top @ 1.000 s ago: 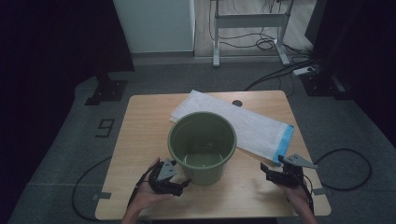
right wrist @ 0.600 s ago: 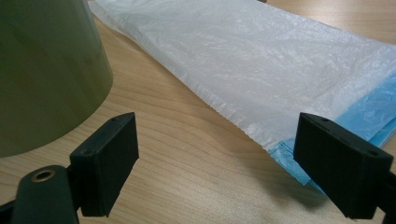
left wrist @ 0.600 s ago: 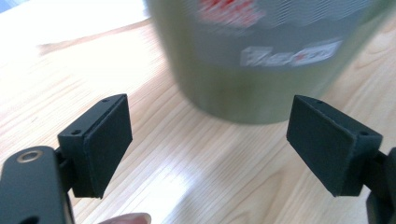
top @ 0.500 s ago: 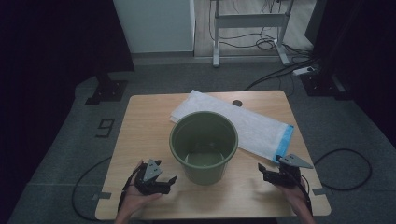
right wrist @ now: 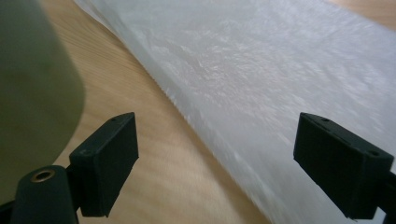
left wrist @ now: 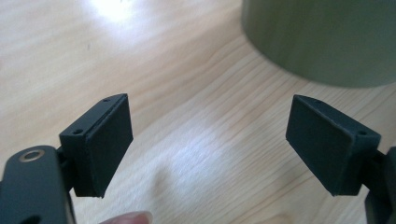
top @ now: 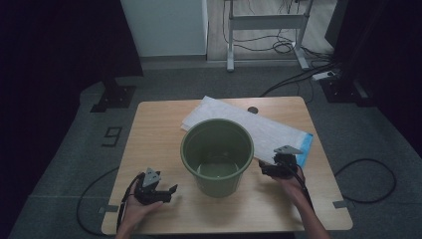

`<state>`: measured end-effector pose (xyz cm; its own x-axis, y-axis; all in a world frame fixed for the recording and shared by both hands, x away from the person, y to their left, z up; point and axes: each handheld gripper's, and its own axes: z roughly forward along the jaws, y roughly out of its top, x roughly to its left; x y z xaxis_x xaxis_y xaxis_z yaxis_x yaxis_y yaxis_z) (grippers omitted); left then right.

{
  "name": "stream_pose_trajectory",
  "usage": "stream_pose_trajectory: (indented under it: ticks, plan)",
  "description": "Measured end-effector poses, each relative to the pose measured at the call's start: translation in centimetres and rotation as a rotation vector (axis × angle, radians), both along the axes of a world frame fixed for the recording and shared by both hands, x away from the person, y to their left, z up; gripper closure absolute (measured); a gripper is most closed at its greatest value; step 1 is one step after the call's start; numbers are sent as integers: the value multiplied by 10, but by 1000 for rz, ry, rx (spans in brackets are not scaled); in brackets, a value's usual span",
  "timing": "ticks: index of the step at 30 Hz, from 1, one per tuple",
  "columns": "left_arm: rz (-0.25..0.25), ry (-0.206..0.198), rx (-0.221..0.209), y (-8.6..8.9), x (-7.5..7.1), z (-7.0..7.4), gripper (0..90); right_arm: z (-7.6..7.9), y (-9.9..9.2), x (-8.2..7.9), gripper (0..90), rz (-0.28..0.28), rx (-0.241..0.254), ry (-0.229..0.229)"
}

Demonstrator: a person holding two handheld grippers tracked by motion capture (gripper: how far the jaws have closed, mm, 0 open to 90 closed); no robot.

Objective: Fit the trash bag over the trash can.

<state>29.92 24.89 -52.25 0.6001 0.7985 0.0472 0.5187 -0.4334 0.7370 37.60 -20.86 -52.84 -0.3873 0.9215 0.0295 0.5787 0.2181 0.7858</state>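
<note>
We note the green bucket [top: 217, 157] upright mid-bench on the bench [top: 149, 129], partly over the white bag [top: 268, 130]; our right claw [top: 267, 169], jaws apart, sits nearer it than our left claw [top: 168, 191], also apart.

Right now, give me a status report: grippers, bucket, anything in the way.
Left gripper open, empty. Right gripper open, beside green bucket. Bucket upright on table, white bag behind it.

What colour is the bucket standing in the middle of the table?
The bucket is olive green, inside and out; the high view shows it best.
</note>
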Motion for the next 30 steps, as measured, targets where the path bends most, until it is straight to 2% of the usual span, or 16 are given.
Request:
stream_pose_trajectory:
  ticks: [1,2,6,11,12,13,14,16,17,19,20,23,26,28,29,30]
  plan:
    - [0,0,0,0,0,0,143,0,0,0,133,0,0,0]
    - [5,2,3,0,1,-2,145,0,12,10,136,8,-19,16]
    - [6,10,27,1,6,-5,146,-3,30,25,145,30,-63,38]
    - [16,25,31,3,10,-9,152,-11,42,37,189,32,-104,52]
    - [16,29,43,3,11,-12,152,-16,45,41,253,29,-128,52]
    - [16,29,49,3,11,-12,152,-18,46,42,260,20,-146,48]
    - [15,28,54,3,11,-13,153,-19,45,41,310,9,-153,24]
    - [17,26,57,3,11,-12,153,-18,44,41,397,9,-166,12]
    - [19,25,57,3,12,-12,154,-18,44,40,436,17,-173,10]
    - [19,22,61,2,11,-12,154,-17,40,39,576,20,-162,16]
    - [20,21,64,2,10,-11,154,-17,35,38,671,6,-139,28]
    - [21,19,62,1,9,-11,154,-18,24,32,810,-39,-114,40]
    - [26,18,72,1,8,-11,155,-19,8,21,881,-66,-82,45]
    - [31,18,69,2,8,-11,154,-20,-2,11,886,-79,-76,39]
    - [31,18,69,2,8,-11,154,-20,-2,11,886,-79,-76,39]
    - [35,20,65,3,7,-11,155,-20,-15,-6,887,-97,-65,41]
